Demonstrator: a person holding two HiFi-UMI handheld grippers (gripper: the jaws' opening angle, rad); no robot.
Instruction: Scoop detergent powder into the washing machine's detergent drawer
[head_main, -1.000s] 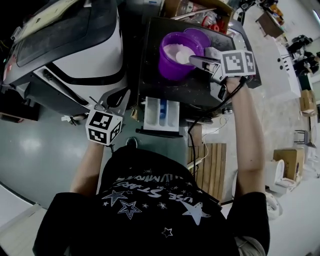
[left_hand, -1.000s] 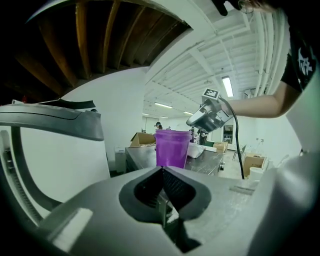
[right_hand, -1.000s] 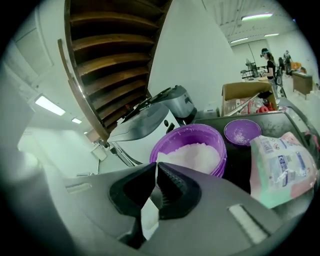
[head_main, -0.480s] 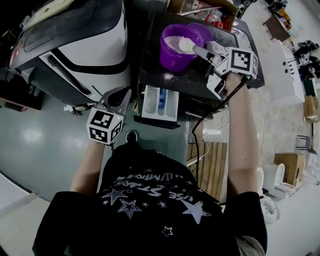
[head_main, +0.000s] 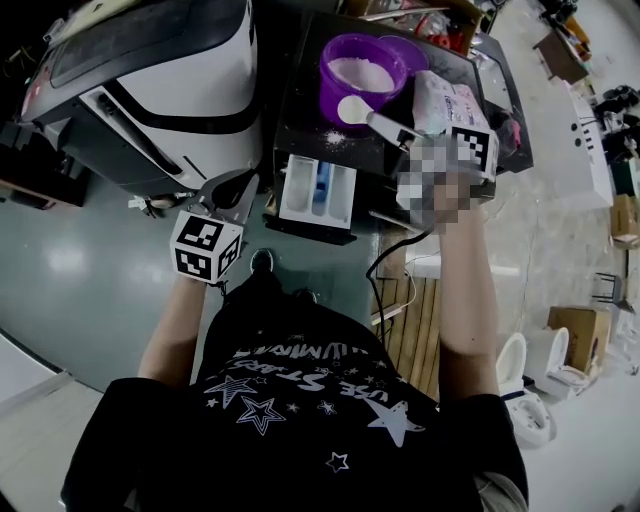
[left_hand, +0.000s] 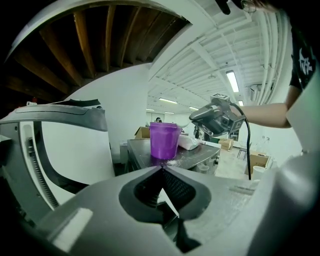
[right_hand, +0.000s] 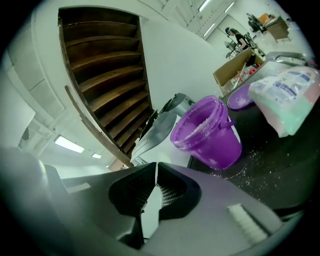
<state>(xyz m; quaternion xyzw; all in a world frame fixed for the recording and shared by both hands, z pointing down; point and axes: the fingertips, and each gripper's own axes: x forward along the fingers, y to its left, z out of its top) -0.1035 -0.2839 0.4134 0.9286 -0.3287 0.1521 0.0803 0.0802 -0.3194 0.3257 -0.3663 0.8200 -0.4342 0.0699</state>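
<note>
A purple tub (head_main: 365, 65) of white detergent powder stands on the dark washing machine top (head_main: 305, 110). My right gripper (head_main: 398, 130) is shut on the handle of a white scoop (head_main: 352, 108), which is heaped with powder. The scoop hovers just in front of the tub, above the machine top. Below it the white detergent drawer (head_main: 300, 190) is pulled out, with a blue insert in the middle. My left gripper (head_main: 232, 190) hangs shut and empty to the left of the drawer. In the right gripper view the tub (right_hand: 207, 132) sits right of the jaws.
A detergent bag (head_main: 445, 100) lies on the machine top right of the tub. Spilled powder (head_main: 335, 138) dusts the top. A large white and grey machine (head_main: 150, 80) stands to the left. A wooden pallet (head_main: 420, 330) lies on the floor to the right.
The right gripper has lifted the scoop out of the tub and carried it, full of powder, nearer, toward the drawer. The left gripper has barely moved.
</note>
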